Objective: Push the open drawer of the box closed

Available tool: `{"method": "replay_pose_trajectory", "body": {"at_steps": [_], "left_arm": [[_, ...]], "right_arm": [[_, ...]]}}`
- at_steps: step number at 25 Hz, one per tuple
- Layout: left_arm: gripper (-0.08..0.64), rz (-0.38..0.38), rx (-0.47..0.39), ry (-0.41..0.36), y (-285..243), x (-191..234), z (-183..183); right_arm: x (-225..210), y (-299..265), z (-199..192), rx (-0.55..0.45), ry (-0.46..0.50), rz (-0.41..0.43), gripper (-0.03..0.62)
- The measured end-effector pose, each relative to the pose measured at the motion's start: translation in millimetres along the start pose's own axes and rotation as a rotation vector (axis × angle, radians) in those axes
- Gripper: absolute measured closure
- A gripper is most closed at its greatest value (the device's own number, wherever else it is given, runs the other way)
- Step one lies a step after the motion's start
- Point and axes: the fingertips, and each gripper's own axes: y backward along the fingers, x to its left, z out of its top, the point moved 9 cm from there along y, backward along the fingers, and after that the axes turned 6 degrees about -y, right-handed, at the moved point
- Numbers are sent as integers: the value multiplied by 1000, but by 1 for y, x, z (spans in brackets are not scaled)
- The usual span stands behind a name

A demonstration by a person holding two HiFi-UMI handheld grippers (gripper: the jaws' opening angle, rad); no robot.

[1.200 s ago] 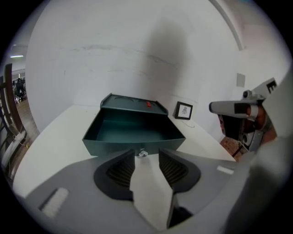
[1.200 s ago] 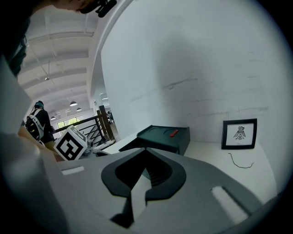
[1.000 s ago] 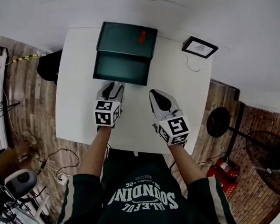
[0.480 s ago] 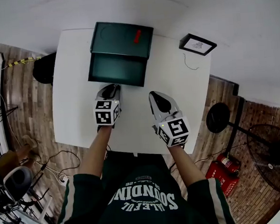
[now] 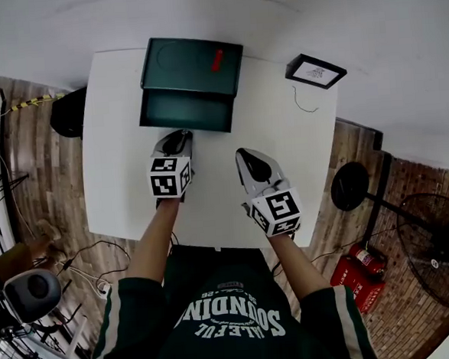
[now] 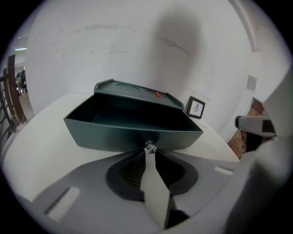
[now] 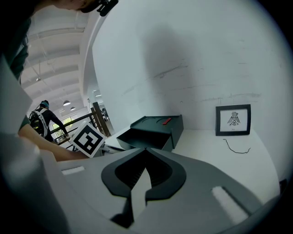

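The drawer point(image 5: 183, 112) stands out of the box point(image 5: 193, 60) on the table point(image 5: 117, 175). It looks light, stiff and easy to slide, so push mid-front. The left gripper point(image 6: 149, 153) pinches its knob point(image 6: 149, 146); the right gripper point(image 7: 145, 150) is pressed together, empty.

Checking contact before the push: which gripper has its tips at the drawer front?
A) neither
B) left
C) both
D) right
B: the left gripper has its tips at the knob of the open drawer; the right gripper is back over the table, apart from it.
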Motion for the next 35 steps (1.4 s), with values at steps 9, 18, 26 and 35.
{"method": "replay_pose_trajectory", "body": {"at_steps": [9, 18, 26, 35], "left_arm": [[439, 1, -13, 13, -19, 10, 26], [439, -1, -23, 35, -35, 17, 44], [439, -1, -32, 32, -45, 22, 56], [437, -3, -35, 53, -54, 25, 66]], "right_arm": [[-7, -2, 0, 8, -17, -22, 591], [-14, -5, 0, 10, -29, -39, 591], [-17, -5, -1, 16, -36, -47, 591], [-21, -3, -4, 18, -46, -59, 591]]}}
